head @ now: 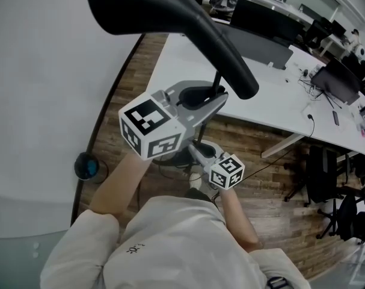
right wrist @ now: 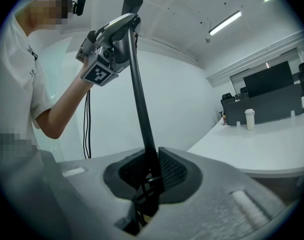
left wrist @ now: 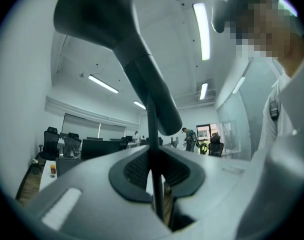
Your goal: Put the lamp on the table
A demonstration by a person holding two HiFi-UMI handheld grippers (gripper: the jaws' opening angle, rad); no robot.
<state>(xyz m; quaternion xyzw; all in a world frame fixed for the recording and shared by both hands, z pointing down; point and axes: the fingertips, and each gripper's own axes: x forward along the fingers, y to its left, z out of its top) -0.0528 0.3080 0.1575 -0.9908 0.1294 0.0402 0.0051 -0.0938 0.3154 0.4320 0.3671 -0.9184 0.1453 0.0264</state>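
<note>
A black lamp hangs in the air between both grippers. Its wide head (head: pixel 164 14) fills the top of the head view, and its thin pole (head: pixel 217 80) runs down from it. My left gripper (head: pixel 213 96) is shut on the pole's upper part; in the left gripper view the pole (left wrist: pixel 153 134) stands pinched between the pads, with the lamp head (left wrist: pixel 111 39) above. My right gripper (head: pixel 194 151) is shut on the pole lower down. In the right gripper view the pole (right wrist: pixel 140 104) rises from the jaws to the left gripper (right wrist: pixel 109 39). The white table (head: pixel 188 56) lies just beyond the lamp.
The long white table carries monitors (head: pixel 341 80), cables and a white bottle (right wrist: pixel 249 119) further along. Black office chairs (head: pixel 326 185) stand at the right on the wooden floor. A curved white wall (head: pixel 44 89) closes off the left, with a blue round object (head: pixel 86 166) at its foot.
</note>
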